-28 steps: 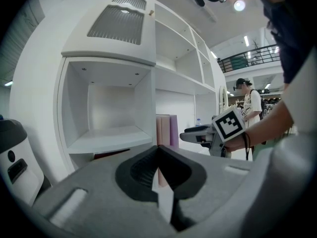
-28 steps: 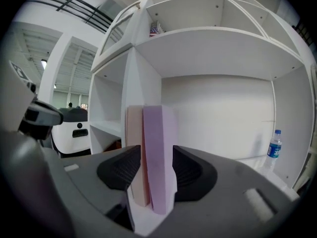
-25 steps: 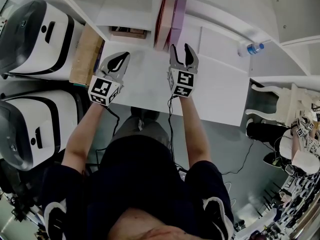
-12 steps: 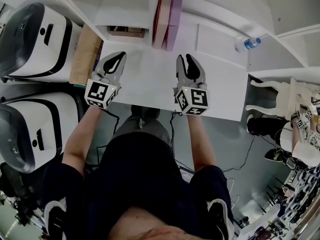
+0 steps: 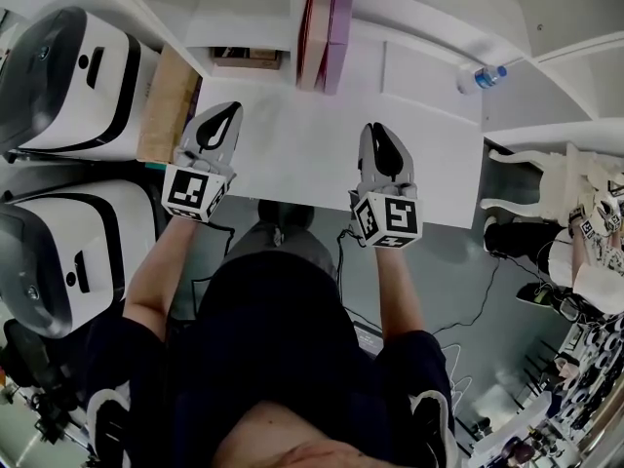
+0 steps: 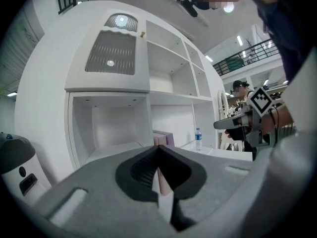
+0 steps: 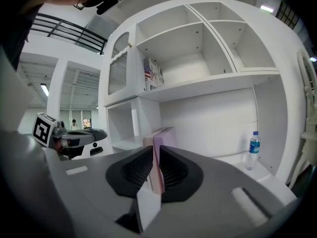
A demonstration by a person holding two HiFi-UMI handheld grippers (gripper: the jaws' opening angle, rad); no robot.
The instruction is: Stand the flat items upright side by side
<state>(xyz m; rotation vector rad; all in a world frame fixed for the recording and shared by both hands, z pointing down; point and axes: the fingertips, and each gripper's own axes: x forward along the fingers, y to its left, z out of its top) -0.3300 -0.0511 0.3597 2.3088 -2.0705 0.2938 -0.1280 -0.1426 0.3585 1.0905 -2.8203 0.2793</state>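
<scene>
Two flat books, one pink-red and one purple (image 5: pixel 325 32), stand upright side by side against the back of the white desk (image 5: pixel 292 154). They also show far ahead in the left gripper view (image 6: pixel 164 138) and the right gripper view (image 7: pixel 166 135). My left gripper (image 5: pixel 220 117) hovers over the desk's left part, shut with nothing in it (image 6: pixel 158 148). My right gripper (image 5: pixel 378 136) is near the desk's front edge, well short of the books. Its jaws are closing, a narrow gap is left, and nothing is between them (image 7: pixel 155 151).
Two white machines (image 5: pixel 73 76) (image 5: pixel 68 252) and a cardboard box (image 5: pixel 168 105) stand to the left. A small box (image 5: pixel 249 61) lies in the left cubby. A water bottle (image 5: pixel 485 76) stands at the back right, with a white chair (image 5: pixel 536 188) beyond the desk's right end.
My right gripper has drawn back from the books toward the desk's front edge and its jaws have narrowed. The left gripper has slid back slightly. The books stay upright.
</scene>
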